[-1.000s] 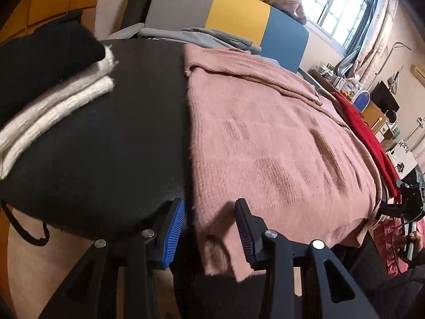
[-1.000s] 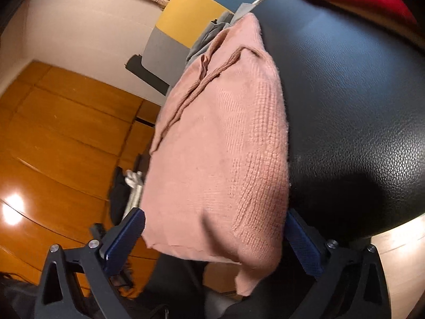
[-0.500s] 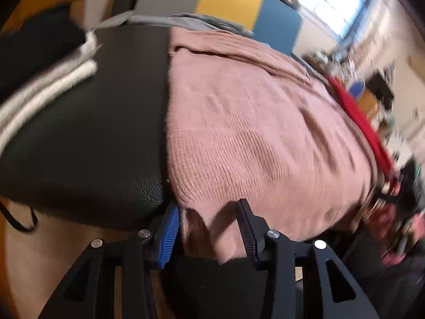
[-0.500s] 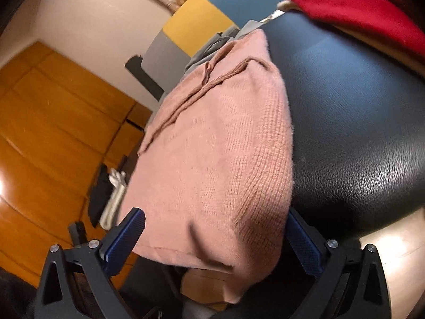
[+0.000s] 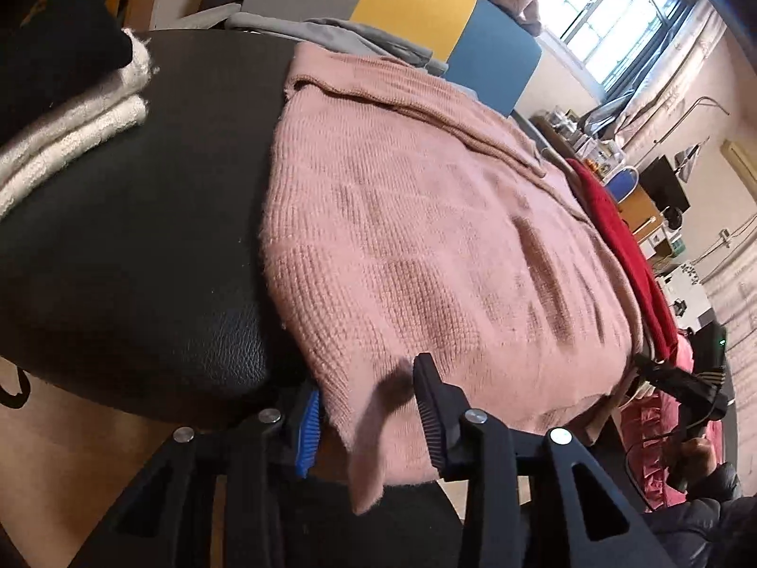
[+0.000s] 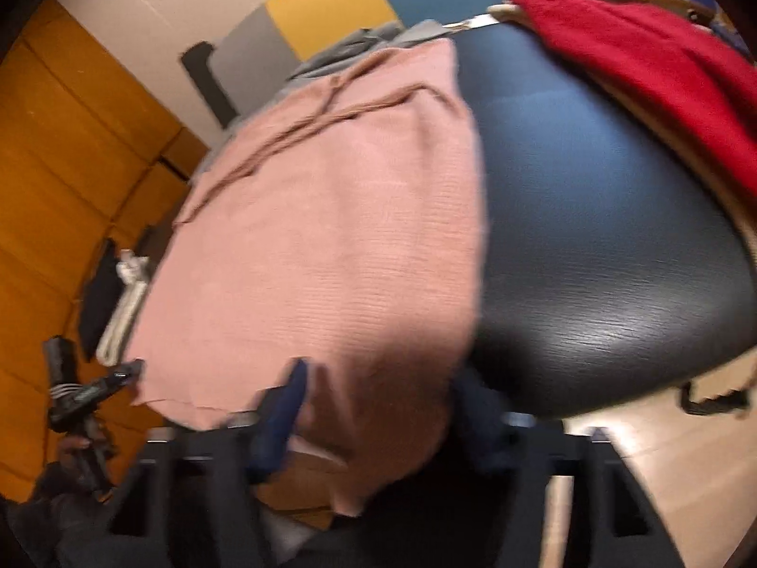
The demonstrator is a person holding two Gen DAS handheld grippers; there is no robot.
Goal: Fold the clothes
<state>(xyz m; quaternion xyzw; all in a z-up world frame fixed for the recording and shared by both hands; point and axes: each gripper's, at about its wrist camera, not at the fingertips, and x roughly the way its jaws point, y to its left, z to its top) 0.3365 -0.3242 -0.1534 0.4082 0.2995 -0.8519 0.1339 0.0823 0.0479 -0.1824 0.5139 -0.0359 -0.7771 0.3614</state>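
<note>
A pink knit sweater (image 5: 426, 236) lies flat on a black padded surface (image 5: 142, 236), and its near hem hangs over the front edge. My left gripper (image 5: 366, 419) straddles the hem's left corner. Its jaws are closing, with a gap still showing around the cloth. In the blurred right wrist view, the same sweater (image 6: 331, 236) droops between the fingers of my right gripper (image 6: 378, 407) at the hem's right corner. Those jaws are closing fast and still stand apart around the fabric.
Folded white knitwear (image 5: 71, 132) under a black garment (image 5: 57, 57) sits at the surface's far left. A red garment (image 6: 638, 71) lies along the right edge and a grey one (image 5: 340, 33) at the back. Wooden floor lies below the front edge.
The right jaws have gone from wide open to partly closed around the hem corner, and that view has tilted. The left gripper has pushed a little further onto its corner.
</note>
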